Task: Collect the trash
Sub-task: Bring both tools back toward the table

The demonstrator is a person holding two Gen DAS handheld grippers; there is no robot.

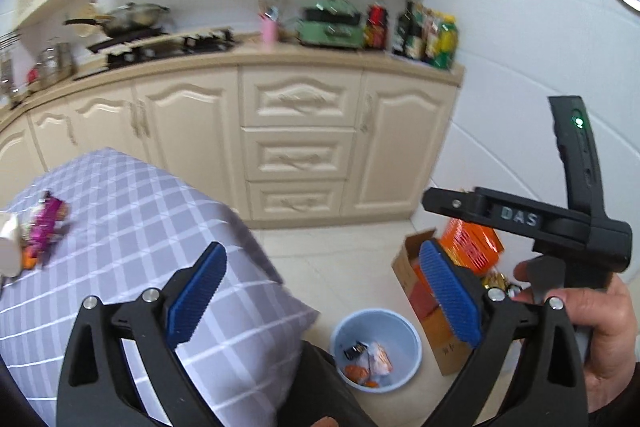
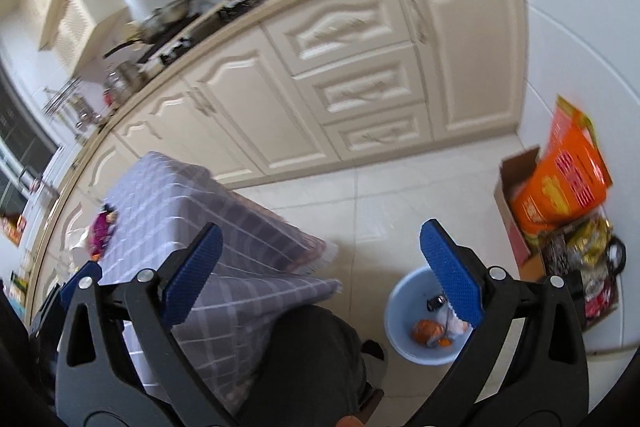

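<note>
My left gripper (image 1: pixel 324 297) is open, with nothing between its blue pads (image 1: pixel 196 301). It hangs over the table corner and the floor. Below it, a light blue bin (image 1: pixel 384 325) on the floor holds orange peel and crumpled wrappers (image 1: pixel 378 359). More trash lies at the table's far left: a purple wrapper (image 1: pixel 46 223) and a white cup (image 1: pixel 10 247). My right gripper (image 2: pixel 320 275) is open and empty too, above the bin (image 2: pixel 400 293). The purple wrapper (image 2: pixel 102 227) shows small on the table in the right wrist view.
A checked lilac cloth covers the table (image 1: pixel 140 211). A hand (image 1: pixel 600 327) holds the other gripper's black frame (image 1: pixel 560 223). A cardboard box with orange packs (image 2: pixel 560 187) stands by the wall. A dark trouser leg (image 2: pixel 312 359) is beside the bin. Cream cabinets (image 1: pixel 296 131) line the back.
</note>
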